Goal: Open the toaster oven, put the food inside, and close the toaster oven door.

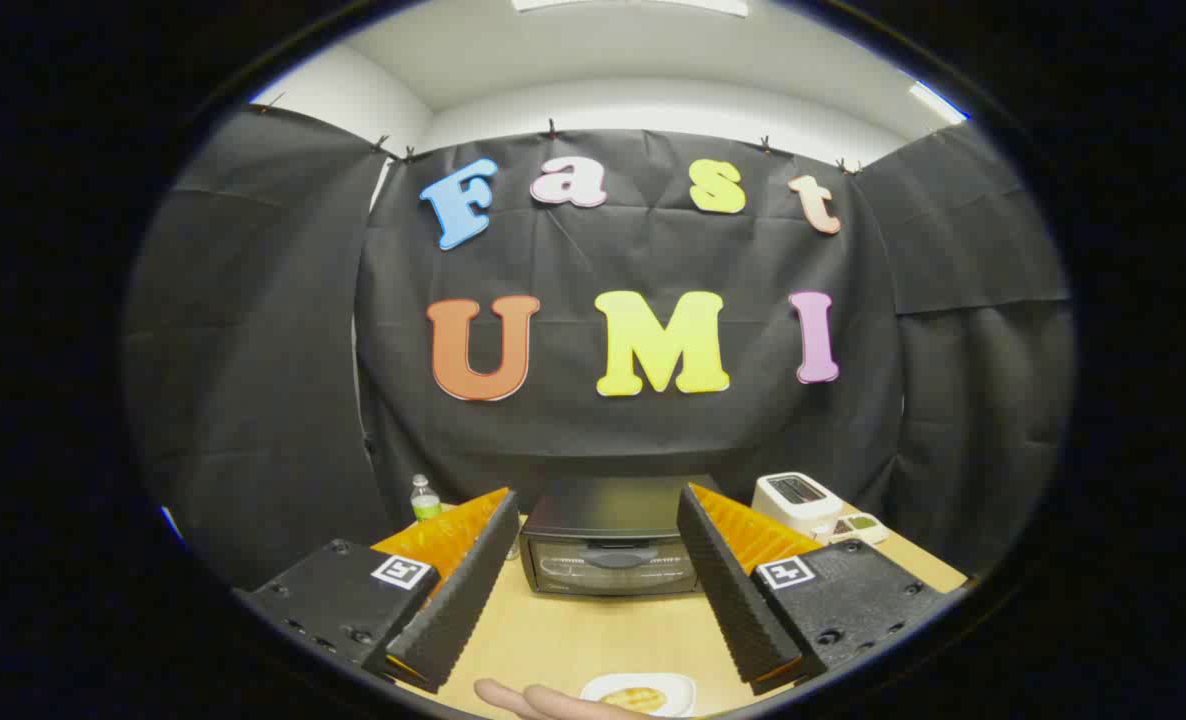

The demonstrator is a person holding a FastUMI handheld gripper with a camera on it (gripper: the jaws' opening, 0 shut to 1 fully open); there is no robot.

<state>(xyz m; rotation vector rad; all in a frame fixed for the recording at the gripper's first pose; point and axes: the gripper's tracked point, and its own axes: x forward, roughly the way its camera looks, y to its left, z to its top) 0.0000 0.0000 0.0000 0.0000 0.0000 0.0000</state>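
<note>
A black toaster oven (610, 548) stands at the back of the wooden table (593, 640), its glass door shut, beyond and between my two fingers. My gripper (598, 505) is open, held well above the table with nothing between its fingers. Close to me, below the fingers, a white plate (643, 692) holds a golden piece of food (633, 697). A person's hand (543, 702) rests beside the plate, fingers touching its near-left rim.
A white pop-up toaster (798, 500) sits to the right of the oven, with a small white timer or scale (858, 527) in front of it. A clear bottle with a green label (424, 498) stands to the oven's left.
</note>
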